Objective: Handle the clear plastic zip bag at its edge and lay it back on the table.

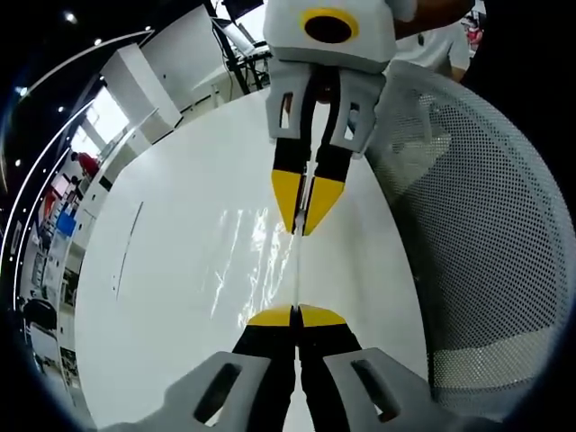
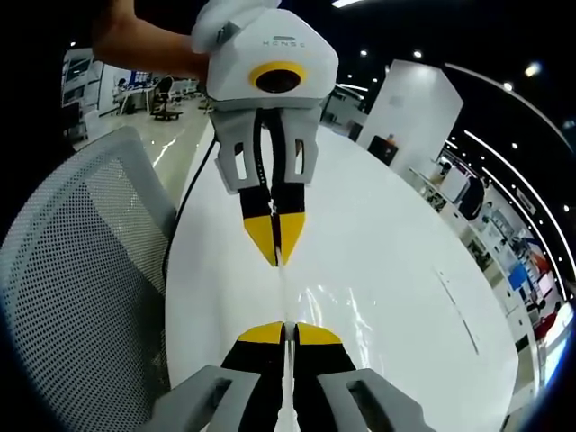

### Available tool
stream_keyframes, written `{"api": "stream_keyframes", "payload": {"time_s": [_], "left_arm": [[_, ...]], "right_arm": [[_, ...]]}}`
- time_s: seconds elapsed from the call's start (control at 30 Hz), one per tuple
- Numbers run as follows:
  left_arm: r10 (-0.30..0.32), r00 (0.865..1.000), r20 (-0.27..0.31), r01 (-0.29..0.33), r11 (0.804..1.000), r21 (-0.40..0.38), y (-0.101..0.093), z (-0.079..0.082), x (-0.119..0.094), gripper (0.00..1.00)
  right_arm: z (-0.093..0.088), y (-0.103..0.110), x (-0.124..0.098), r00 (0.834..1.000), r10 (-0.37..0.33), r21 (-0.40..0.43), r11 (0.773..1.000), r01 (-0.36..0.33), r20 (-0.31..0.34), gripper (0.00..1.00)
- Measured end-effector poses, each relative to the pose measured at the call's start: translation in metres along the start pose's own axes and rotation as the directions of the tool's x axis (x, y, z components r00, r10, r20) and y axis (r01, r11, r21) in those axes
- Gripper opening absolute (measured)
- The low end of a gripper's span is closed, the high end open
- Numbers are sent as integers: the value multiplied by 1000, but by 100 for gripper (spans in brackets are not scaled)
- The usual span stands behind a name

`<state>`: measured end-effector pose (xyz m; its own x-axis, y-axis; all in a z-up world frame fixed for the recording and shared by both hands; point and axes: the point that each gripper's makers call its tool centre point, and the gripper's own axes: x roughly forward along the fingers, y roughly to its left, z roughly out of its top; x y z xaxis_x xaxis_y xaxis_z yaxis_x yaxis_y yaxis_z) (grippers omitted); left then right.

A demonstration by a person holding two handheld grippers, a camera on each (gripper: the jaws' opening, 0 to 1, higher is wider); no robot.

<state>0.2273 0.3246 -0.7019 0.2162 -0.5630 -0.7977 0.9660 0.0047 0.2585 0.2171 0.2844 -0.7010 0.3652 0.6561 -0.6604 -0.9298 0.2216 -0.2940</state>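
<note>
Zip bag (image 1: pixel 261 261): clear, glossy, creased, edge stretched taut over white table (image 1: pixel 162 297); left gripper (image 1: pixel 296 317) at 6 o'clock and right gripper (image 1: pixel 306 216) at 12 both clenched on it.

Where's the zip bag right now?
The zip bag hangs stretched between the left gripper and right gripper, over the white table, beside the mesh chair.

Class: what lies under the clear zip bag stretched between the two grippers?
Under the clear zip bag lies the white table, visible through the plastic. The edge strips clamped inside both grippers' jaws stay covered.
</note>
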Motion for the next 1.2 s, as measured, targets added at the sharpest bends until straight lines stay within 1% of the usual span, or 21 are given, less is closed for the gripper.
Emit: {"api": "stream_keyframes", "payload": {"time_s": [0.43,1.2], "left_arm": [[2,1000,-1,-2,1000,-5,1,-2,1,0],[15,1000,6,-15,1000,-7,3,0,-1,0]], "right_arm": [[-2,1,-1,1000,3,-4,1000,-3,-2,0],[-1,-1,-2,1000,-2,1,1000,2,2,0]]}}
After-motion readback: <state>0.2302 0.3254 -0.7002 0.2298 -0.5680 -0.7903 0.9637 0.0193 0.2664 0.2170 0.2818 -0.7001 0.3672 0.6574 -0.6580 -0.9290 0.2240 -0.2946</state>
